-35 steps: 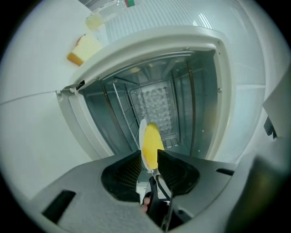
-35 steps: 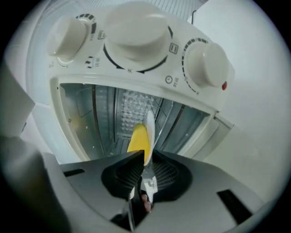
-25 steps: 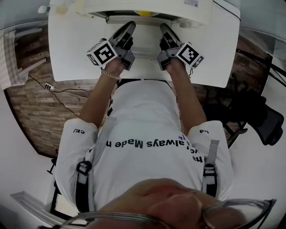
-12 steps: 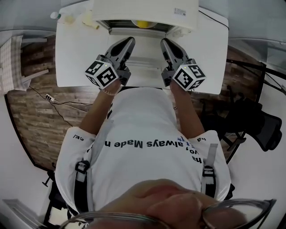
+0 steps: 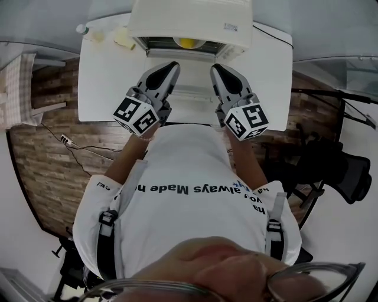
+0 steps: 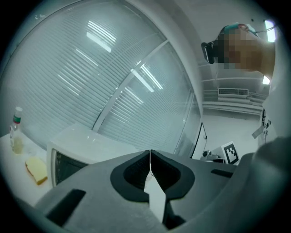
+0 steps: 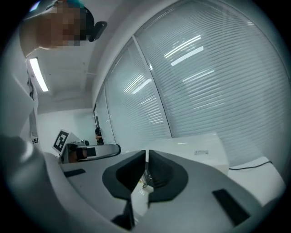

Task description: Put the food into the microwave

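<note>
Person seen from above stood at a white table (image 5: 100, 88) with a two-jaw gripper in each hand, both aimed at a white microwave (image 5: 189, 17) at the top centre of the head view. At the upper left of that frame, on the table, stood one clear bottle (image 5: 88, 32), and just right of it lay one pale yellow slice of bread or sandwich (image 5: 124, 38), just beside the microwave's left side. The left gripper (image 5: 168, 69) sat below and right of the slice, its jaws drawn together to a thin slit and empty. In its own view the slice (image 6: 37, 169) showed at the lower left, left of the microwave's dark opening, with the bottle (image 6: 16, 132) beyond. The slice's long axis could not be made out. One small yellow item (image 5: 188, 42) already lay inside the microwave's opening, top centre. The right gripper (image 5: 217, 69), right of centre, also had its jaws nearly together and held nothing. If the slice was the next food to go in, the left gripper was clearly the nearer one, and it would need to swing leftward.
</note>
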{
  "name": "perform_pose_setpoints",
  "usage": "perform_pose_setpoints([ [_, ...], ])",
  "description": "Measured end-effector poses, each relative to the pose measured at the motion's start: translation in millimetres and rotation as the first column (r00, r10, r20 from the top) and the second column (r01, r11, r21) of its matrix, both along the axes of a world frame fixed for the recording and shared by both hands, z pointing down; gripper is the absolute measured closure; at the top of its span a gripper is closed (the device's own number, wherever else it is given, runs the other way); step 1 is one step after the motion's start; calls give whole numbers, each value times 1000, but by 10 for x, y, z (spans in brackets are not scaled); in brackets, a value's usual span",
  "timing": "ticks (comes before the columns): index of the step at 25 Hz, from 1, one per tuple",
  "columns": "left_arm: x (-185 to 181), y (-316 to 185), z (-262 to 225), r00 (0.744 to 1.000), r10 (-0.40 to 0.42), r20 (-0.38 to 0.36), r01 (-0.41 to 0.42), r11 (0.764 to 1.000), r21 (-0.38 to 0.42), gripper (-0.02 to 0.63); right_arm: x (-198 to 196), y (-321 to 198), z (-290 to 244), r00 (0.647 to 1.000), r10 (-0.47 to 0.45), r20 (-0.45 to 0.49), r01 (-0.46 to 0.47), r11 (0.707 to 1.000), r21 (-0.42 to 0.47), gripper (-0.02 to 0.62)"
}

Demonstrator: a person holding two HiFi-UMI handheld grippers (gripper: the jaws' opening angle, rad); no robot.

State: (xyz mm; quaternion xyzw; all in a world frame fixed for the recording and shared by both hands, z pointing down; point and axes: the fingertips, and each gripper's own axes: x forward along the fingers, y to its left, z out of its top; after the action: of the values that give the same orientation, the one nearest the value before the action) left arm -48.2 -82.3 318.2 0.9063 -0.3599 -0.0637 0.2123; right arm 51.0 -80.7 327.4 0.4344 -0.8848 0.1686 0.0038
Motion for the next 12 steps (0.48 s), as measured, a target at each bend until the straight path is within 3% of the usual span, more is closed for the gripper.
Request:
perform_pose_setpoints([
  [12,-72,185,-525,992,-72,101,59,990,127,591,-82,279,-626,991,11,-135,7,991,135,571],
])
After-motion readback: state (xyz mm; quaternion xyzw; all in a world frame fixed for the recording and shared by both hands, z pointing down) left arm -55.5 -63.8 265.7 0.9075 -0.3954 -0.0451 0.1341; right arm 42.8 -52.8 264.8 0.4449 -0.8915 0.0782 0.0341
